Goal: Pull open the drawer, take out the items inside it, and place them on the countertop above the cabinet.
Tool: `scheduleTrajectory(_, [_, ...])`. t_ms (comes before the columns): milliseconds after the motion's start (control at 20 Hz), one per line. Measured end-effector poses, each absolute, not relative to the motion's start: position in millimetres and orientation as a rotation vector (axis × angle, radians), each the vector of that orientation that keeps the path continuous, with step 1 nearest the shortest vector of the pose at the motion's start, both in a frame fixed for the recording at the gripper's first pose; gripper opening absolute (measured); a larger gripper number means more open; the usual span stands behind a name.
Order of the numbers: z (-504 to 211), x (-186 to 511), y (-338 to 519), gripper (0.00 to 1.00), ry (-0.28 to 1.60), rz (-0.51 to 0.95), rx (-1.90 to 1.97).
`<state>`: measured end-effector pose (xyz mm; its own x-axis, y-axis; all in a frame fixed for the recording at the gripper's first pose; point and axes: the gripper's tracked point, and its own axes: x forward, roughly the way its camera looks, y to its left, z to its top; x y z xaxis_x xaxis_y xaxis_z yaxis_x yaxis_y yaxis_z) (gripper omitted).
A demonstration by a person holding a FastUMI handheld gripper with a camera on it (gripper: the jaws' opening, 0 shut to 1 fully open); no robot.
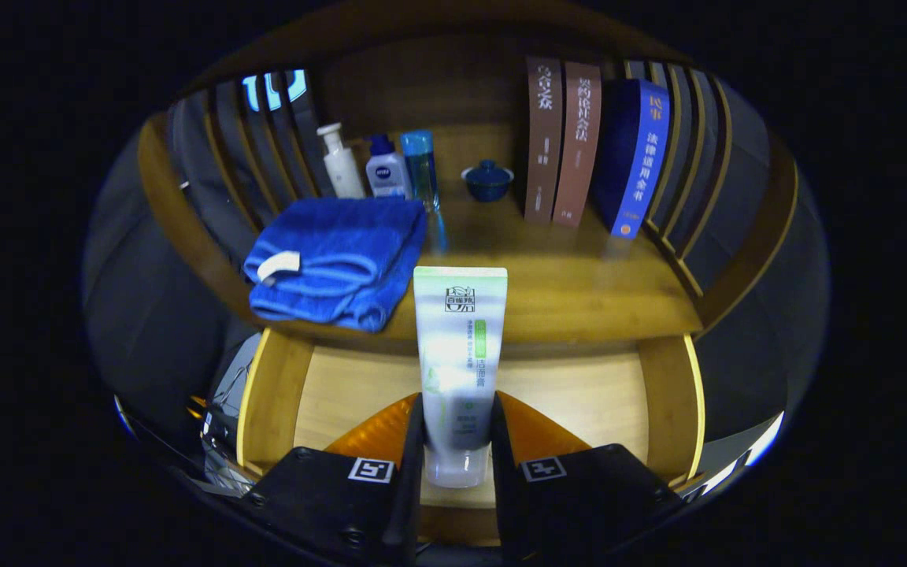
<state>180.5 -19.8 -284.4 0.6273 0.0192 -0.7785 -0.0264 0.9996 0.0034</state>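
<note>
Your claw [457,453] is clamped on the tube [459,346], held above the open drawer [579,394]; now, I'd say, carry it beyond the drawer onto the counter [579,276].

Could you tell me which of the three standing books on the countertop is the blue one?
The blue book is the one farthest from the lidded bowl; the other two are brown.
</note>
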Motion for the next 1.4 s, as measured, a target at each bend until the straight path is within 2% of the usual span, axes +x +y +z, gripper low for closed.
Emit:
scheduleTrajectory(250, [-283.4,226.8,-21.3,0.44,0.903,0.012,-0.014])
scheduleTrajectory(550, [-314.8,274.6,-26.5,0.44,0.976,-0.019,-0.042])
scheduleTrajectory(850, [-332.5,286.5,-30.9,0.44,1.009,-0.042,-0.023])
scheduleTrajectory(950, [-329.5,286.4,-31.1,0.50,1.007,-0.039,-0.021])
scheduleTrajectory(1200, [-328.6,284.3,-29.8,0.93,0.992,-0.038,0.001])
scheduleTrajectory(1250, [-328.4,284.3,-30.6,0.99,0.988,-0.040,0.000])
scheduleTrajectory(1400, [-314.9,275.8,-32.0,1.00,0.954,-0.041,-0.003])
